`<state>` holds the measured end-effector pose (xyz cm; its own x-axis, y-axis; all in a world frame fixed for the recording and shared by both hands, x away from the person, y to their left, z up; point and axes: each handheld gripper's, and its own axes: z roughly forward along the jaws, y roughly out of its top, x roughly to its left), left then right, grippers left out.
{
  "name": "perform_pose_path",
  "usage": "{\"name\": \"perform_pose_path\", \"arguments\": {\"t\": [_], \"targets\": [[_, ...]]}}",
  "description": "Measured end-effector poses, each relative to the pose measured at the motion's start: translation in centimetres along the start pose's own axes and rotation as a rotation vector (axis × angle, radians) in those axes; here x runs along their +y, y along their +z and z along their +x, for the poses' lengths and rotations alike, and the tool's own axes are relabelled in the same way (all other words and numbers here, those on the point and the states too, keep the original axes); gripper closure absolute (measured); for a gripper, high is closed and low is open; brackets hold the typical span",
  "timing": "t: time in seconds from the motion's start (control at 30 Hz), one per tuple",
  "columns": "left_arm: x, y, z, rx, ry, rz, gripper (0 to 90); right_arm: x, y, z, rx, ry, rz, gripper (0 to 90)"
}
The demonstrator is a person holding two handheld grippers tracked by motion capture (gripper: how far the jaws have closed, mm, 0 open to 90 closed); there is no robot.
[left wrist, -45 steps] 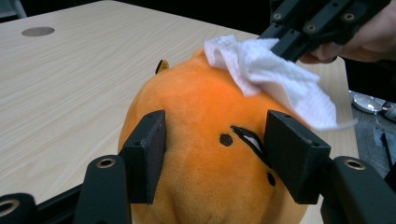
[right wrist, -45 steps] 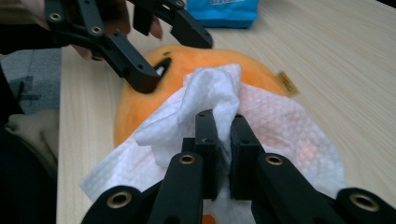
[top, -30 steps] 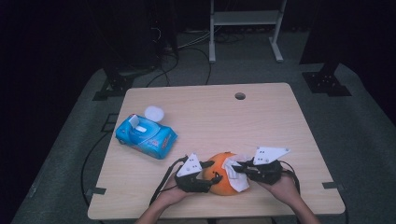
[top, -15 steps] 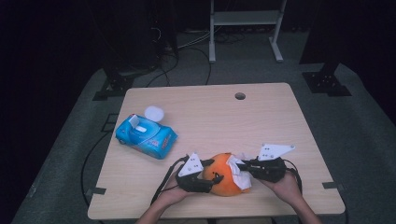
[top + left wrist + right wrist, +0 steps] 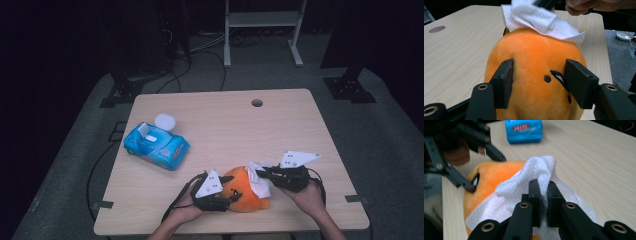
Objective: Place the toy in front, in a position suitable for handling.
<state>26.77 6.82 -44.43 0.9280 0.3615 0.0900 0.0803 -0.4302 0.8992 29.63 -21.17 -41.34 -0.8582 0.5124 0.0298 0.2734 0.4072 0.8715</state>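
The left hand-held gripper (image 5: 231, 196) is matte black, with a pale grey three-cornered plate on top dotted with small dark marks, and a black cable trailing from it toward the near edge. The right hand-held gripper (image 5: 259, 172) matches it, with the same plate and a looping black cable. Close up, each has two flat, rectangular black jaw blocks with small screw holes, carried on black link arms with brass-coloured rivets. The forearms are bare, with no sleeves.

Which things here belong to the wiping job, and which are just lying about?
In use:
- orange plush toy, clamped by the left claw
- white wipe, pinched in the right claw, lying on the toy

Lying about:
- blue wipes pack, lid flipped open
- white round lid
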Motion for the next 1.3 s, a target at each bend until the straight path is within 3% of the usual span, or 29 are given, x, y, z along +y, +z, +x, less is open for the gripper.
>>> {"name": "perform_pose_path", "arguments": {"t": [0.13, 0.2, 0.27, 0.37, 0.43, 0.53, 0.6, 0.63, 0.67, 0.73, 0.77, 0.93, 0.97, 1.1, 1.17, 1.23, 1.27, 1.3], "targets": [[0.1, 0.0, -0.2, -0.006, 0.013, 0.001, 41.8, 1.1, 0.8, 1.2, 0.021, -0.030, -0.023, 83.9], [-0.1, -0.1, -0.1, -0.012, 0.011, 0.004, 42.3, 1.4, 1.8, 1.8, 0.010, -0.068, 0.006, 83.9], [-0.2, -0.1, 0.0, -0.013, -0.003, -0.002, 42.7, 1.0, 1.5, 1.0, 0.016, -0.047, 0.013, 84.1], [-0.1, -0.1, 0.0, -0.014, 0.010, 0.003, 42.7, 0.1, 0.7, -0.7, -0.025, 0.015, 0.021, 84.1], [0.0, -0.1, -0.2, -0.022, 0.025, 0.005, 42.7, 0.1, 0.3, -0.9, -0.026, 0.037, 0.003, 84.0], [-0.1, -0.1, -0.2, -0.028, 0.030, 0.004, 42.8, 0.5, 0.5, -0.2, -0.004, 0.020, -0.022, 84.0], [-0.3, -0.1, 0.3, -0.028, -0.018, 0.012, 43.0, 0.8, 1.4, 0.8, 0.002, -0.053, -0.001, 83.7], [-0.3, -0.1, 0.3, -0.028, -0.018, 0.012, 43.4, 0.8, 1.4, 0.8, 0.002, -0.053, -0.001, 83.7], [-0.6, -0.1, 0.8, -0.033, -0.055, 0.000, 43.6, 0.5, 1.4, 0.3, 0.004, -0.032, 0.005, 83.8], [-0.8, -0.2, 1.1, -0.032, -0.078, -0.008, 43.7, 0.3, 1.3, 0.0, 0.001, -0.022, 0.006, 83.8], [-0.9, -0.2, 1.4, -0.031, -0.094, -0.012, 43.8, -0.3, 0.9, -0.9, -0.018, 0.010, 0.013, 83.8], [-1.2, -0.2, 1.9, -0.021, -0.118, -0.013, 43.8, -0.5, 0.1, -1.3, -0.030, 0.044, -0.008, 83.9], [-1.3, -0.3, 2.2, -0.012, -0.132, -0.011, 43.8, -0.2, 0.1, -0.7, -0.004, 0.027, -0.030, 83.8], [-1.7, -0.4, 2.8, -0.007, -0.163, -0.018, 43.8, -0.2, 0.5, -0.1, -0.001, -0.002, -0.003, 83.8], [-1.8, -0.5, 3.0, 0.001, -0.170, -0.018, 43.8, -0.7, 0.6, -0.6, 0.002, 0.021, 0.014, 83.8], [-1.9, -0.5, 3.3, 0.006, -0.186, -0.018, 43.7, -1.6, 0.5, -1.3, -0.036, 0.039, 0.064, 83.8], [-1.9, -0.5, 3.3, 0.006, -0.186, -0.018, 43.7, -1.6, 0.5, -1.3, -0.036, 0.039, 0.064, 83.8], [-1.9, -0.4, 3.4, 0.007, -0.191, -0.016, 43.7, -2.2, 0.3, -1.7, -0.018, 0.073, 0.050, 83.8]]}}
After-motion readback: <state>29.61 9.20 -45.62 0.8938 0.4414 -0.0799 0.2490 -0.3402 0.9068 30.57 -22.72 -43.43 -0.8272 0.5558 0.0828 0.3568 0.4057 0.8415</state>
